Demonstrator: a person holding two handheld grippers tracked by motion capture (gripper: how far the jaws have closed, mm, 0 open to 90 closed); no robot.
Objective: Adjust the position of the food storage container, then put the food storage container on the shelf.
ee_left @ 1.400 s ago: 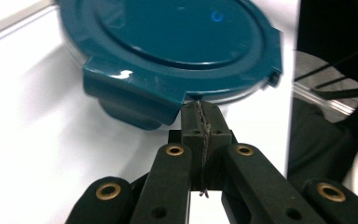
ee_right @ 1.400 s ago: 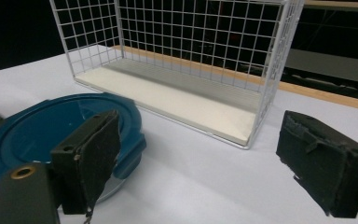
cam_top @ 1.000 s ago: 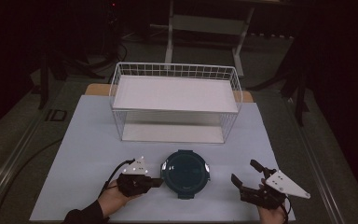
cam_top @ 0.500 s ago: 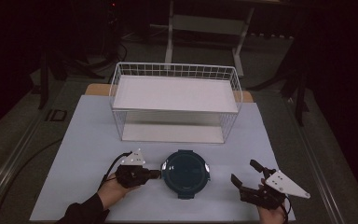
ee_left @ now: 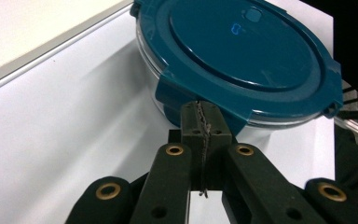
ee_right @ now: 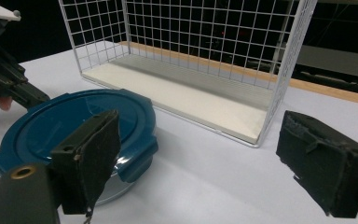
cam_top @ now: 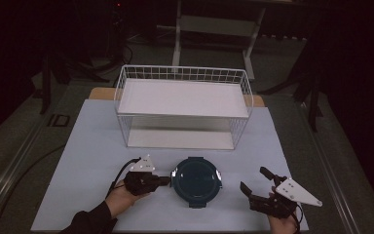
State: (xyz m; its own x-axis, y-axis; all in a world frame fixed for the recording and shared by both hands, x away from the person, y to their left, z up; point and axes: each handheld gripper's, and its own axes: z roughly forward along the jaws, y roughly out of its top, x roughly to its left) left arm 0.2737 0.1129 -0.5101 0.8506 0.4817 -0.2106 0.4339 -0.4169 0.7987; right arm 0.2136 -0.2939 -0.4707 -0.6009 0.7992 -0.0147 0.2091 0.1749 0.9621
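Note:
A round clear container with a dark teal clip-on lid (cam_top: 196,178) sits on the white table near the front. My left gripper (cam_top: 167,181) lies just left of it, held by a hand. In the left gripper view the left gripper (ee_left: 200,114) is shut pad to pad, with nothing between the pads. Its tips rest right at a side clip of the lid (ee_left: 247,51). My right gripper (cam_top: 254,179) is to the right of the container, apart from it. There it (ee_right: 200,140) stands open and empty, with the lid (ee_right: 74,126) off to the left.
A white two-tier wire rack (cam_top: 182,97) stands behind the container, its lower shelf (ee_right: 182,91) bare. The white tabletop (cam_top: 92,146) ends close to the front, near both hands. Dark floor and stands surround the table.
The left gripper has shifted slightly away from the person, staying at the container's left rim. The right gripper and the container have not moved.

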